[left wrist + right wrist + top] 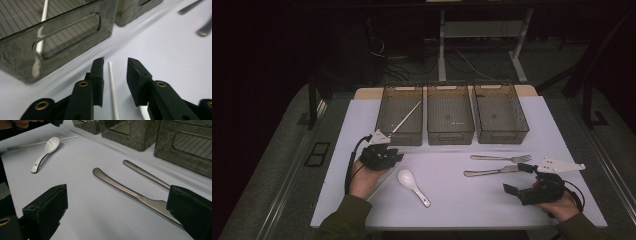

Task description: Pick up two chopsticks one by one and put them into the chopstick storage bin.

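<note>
Three smoky see-through bins in a row at twelve o'clock: left bin [399,121], middle bin [450,121], right bin [500,119]. Two white chopsticks, one [407,117] leaning in the left bin, the other [113,90] flat at eight o'clock. One white spoon [413,186] at six o'clock, plus one metal fork [501,158] and one metal knife [492,171] at four o'clock.
</note>
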Available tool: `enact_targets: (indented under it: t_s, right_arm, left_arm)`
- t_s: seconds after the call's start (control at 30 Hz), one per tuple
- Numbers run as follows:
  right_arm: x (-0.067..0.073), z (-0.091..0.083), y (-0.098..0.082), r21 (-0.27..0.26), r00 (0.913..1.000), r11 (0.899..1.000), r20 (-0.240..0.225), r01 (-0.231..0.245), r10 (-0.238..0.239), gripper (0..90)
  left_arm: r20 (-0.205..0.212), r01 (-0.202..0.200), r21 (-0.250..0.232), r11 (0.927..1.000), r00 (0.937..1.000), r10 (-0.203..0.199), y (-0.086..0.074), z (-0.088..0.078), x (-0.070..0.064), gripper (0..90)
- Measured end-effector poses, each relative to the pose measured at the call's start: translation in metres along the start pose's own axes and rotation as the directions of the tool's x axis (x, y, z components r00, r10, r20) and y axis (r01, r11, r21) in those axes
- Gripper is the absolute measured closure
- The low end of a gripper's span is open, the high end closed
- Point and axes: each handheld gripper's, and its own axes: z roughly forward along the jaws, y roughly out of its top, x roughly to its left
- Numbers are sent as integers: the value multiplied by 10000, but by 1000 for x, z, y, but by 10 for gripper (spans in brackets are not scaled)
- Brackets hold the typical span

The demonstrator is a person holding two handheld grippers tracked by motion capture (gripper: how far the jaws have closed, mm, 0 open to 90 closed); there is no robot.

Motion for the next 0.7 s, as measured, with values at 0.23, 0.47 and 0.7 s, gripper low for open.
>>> enact_targets:
  t_s: [0.23, 0.47, 0.7]
  right_arm:
    - [0, 1, 0, -2, 10000, 10000, 8, 68, -68, 36]
    - [-2, 9, -3, 153, 9995, 9995, 122, 277, -279, 36]
    - [-7, 16, -5, 364, 9994, 9990, 226, 273, -281, 36]
  left_arm:
    - [112, -186, -52, 9998, 9998, 187, -23, -20, -2, 564]
    - [239, -148, -116, 9998, 9996, 151, -44, -36, -3, 515]
    - [478, 159, 6, 9999, 9987, -159, -59, -39, -9, 517]
